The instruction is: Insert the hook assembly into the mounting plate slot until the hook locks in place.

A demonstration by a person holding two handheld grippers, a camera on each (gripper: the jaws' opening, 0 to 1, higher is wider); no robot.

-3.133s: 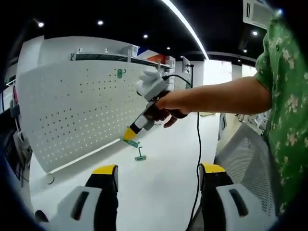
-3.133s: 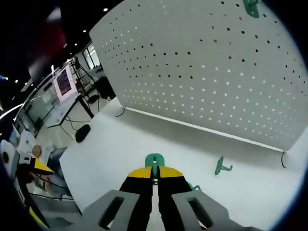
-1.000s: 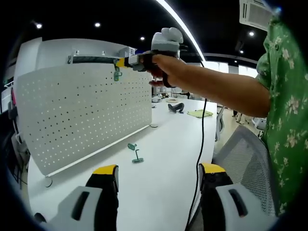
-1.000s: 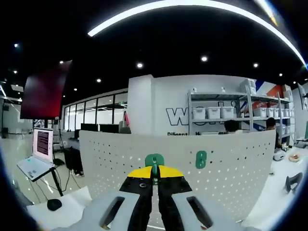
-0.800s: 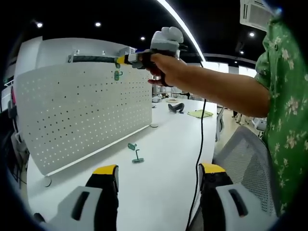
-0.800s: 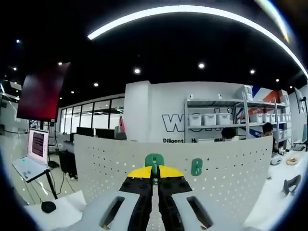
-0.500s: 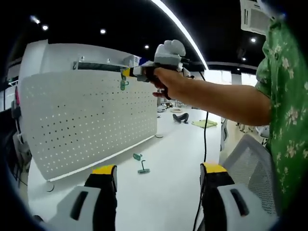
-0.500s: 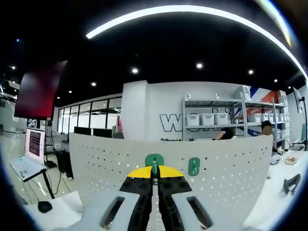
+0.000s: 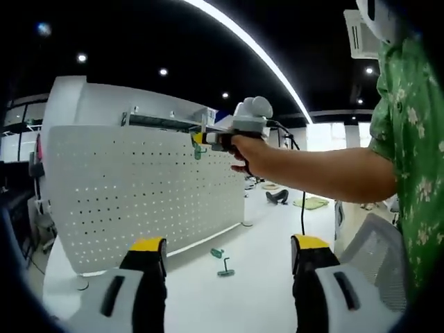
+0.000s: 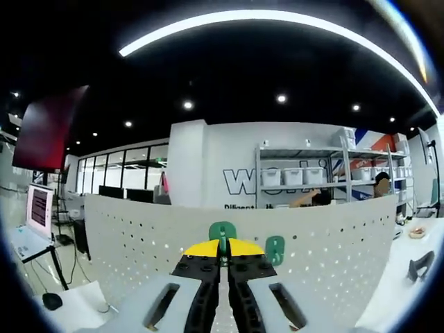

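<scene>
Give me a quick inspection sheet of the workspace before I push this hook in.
Surface: white table, mostly bare.
Job's things: green hook in right gripper, near top of pegboard; mounted hook beside it.
Clutter: loose green hooks on table by pegboard's foot.
Grippers: right shut on hook; left gripper open, low, holding nothing.
Cables: black cable hanging from right gripper.
Surroundings: shelving with bins, ceiling light strip.

Both views face the pegboard [image 9: 139, 187], right nearer.

Hook [image 10: 223, 232] shank hidden between jaws
</scene>
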